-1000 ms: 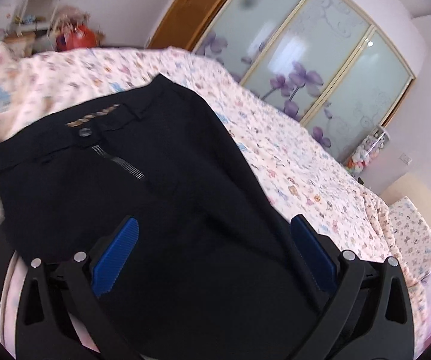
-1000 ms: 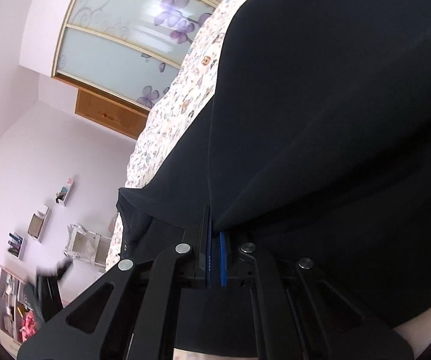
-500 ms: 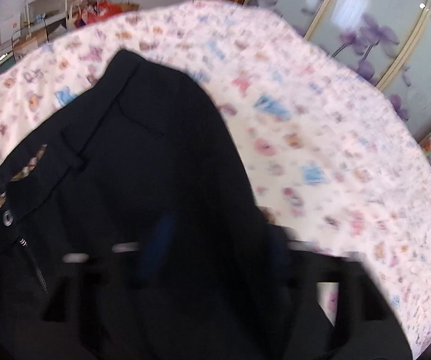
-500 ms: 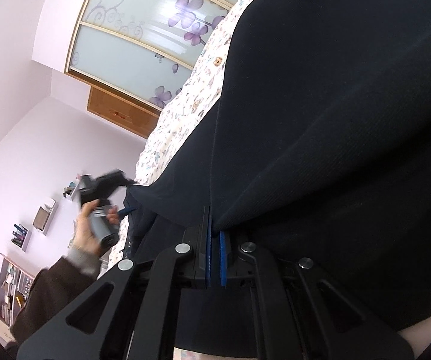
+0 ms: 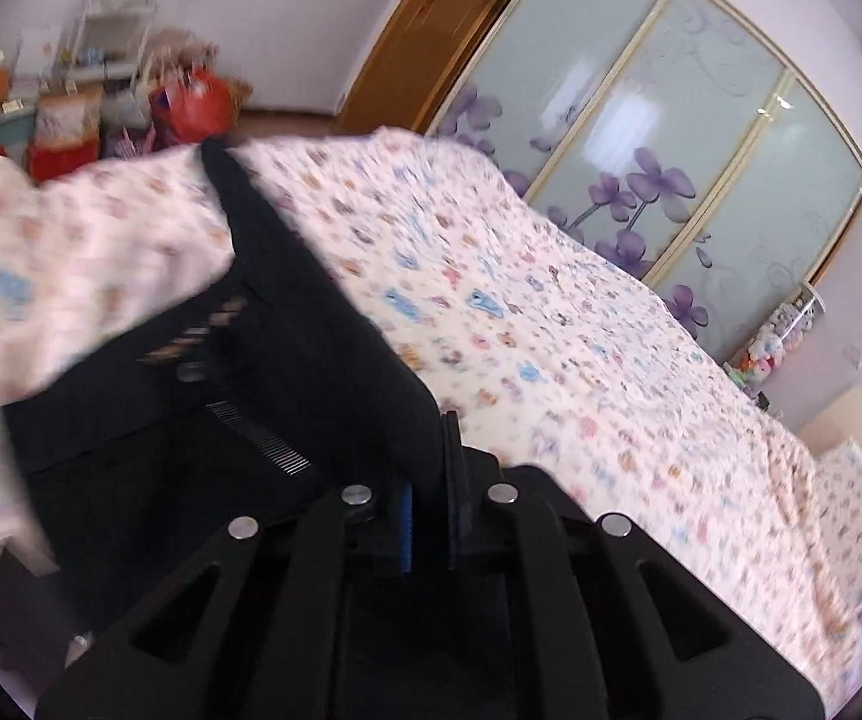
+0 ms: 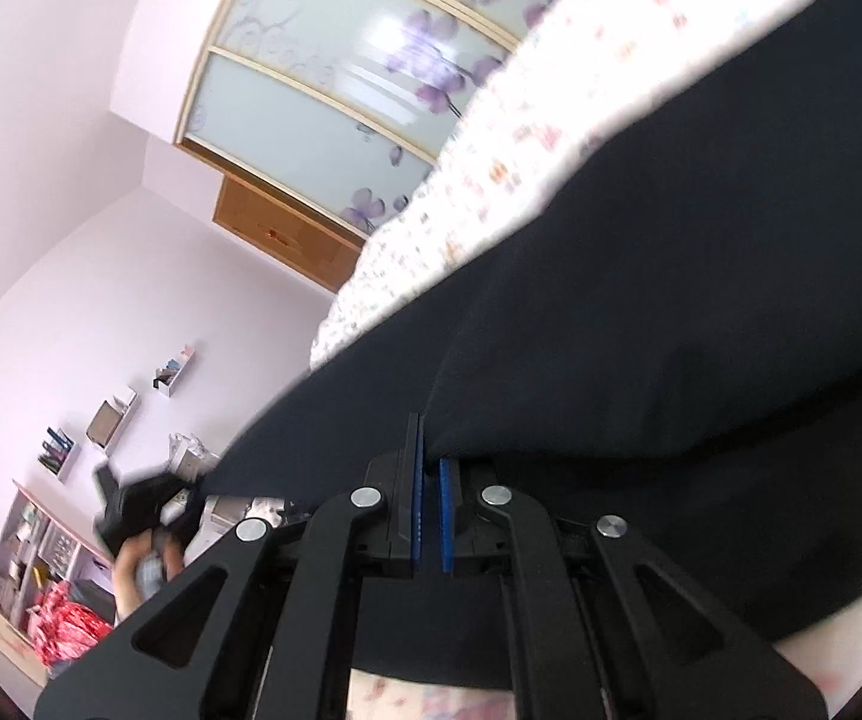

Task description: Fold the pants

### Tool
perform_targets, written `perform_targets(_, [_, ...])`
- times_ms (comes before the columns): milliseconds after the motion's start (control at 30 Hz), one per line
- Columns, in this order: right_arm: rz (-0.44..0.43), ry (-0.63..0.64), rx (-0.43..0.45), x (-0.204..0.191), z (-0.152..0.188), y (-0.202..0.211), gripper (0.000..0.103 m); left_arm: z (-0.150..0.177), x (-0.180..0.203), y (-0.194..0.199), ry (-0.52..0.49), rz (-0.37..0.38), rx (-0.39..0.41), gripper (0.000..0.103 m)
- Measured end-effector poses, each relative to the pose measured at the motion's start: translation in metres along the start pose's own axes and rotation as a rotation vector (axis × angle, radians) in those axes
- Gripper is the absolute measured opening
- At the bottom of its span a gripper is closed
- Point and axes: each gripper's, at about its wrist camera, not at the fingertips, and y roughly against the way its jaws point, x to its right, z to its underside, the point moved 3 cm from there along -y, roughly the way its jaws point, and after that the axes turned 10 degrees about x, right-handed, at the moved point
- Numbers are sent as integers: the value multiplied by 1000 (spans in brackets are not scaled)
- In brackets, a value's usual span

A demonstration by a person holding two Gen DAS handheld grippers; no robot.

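**Both grippers clamped on the pants, lengthwise fold under way**

Across the flowered bedspread [image 5: 551,324] the dark pants [image 5: 287,360] lay partly lifted, waistband end toward the cluttered shelves beyond the bed. The left gripper [image 5: 429,516] had its blue pads closed on a fold of cloth at the waist edge, just beside the zipper [image 5: 263,438]. The right gripper [image 6: 429,516] was likewise pinched shut on the pants' edge farther down the legs, the fabric pulled taut between the two holds.

The step looked like carrying one side over the other to halve the pants lengthwise. The next move likely called for both grips travelling together across the bedspread, keeping the cloth stretched so the legs land stacked, seams matched.

Motion blur smeared the waistband and button. The cuffs and the lower leg ends were cut off in both views, so how well the legs lined up could not be told. The left gripper, seen from the right wrist, was only a dark blur.
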Motion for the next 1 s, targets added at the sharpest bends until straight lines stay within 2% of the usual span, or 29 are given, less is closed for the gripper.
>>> perform_targets(67, [-2,8,5,-3,-8,14,4,15,-20,31,7,-3,17,8])
perform_targets(133, [15,34,-16,-4,-10,23,4,35,-38,47,29,-13,2,9])
perform_targets(233, [62,72,-55,-5,1,30,4,70,-63,48,83,-46,-47,9])
perform_targets(333, [131,95,-100,4,15,32,4,94,-81,46,144,-78,-48,9])
perform_targets(400, [208,98,-153,14,24,29,4,112,-94,39,217,-106,-65,10])
perform_targets(467, [242,77,-191,14,26,30,4,118,-98,41,216,-117,-42,13])
perform_targets(533, [269,50,-231,20,28,36,17,117,-93,48,200,-135,-17,17])
perform_targets(567, [271,45,-239,21,27,41,31,116,-91,55,191,-156,5,25])
perform_targets(600, [255,35,-236,20,21,52,39,116,-87,63,183,-176,34,41])
perform_targets(633, [240,22,-226,20,18,60,44,114,-81,78,170,-210,90,52])
perform_targets(667, [230,7,-212,22,13,67,45,116,-77,89,161,-243,137,76])
perform_targets(700, [223,-27,-171,25,3,81,45,116,-69,104,150,-296,216,91])
perform_targets(733, [219,-61,-127,28,-7,92,45,118,-62,111,142,-308,266,92])
perform_targets(800, [234,-167,-12,46,-36,122,45,123,-49,114,109,-251,314,96])
perform_targets(867, [277,-229,89,66,-60,148,44,131,-34,101,41,-180,279,96])
perform_targets(900, [332,-242,161,79,-76,167,44,135,-31,95,14,-169,254,96])
perform_targets(1000, [456,-229,267,101,-104,193,43,144,-27,69,-25,-168,140,97])
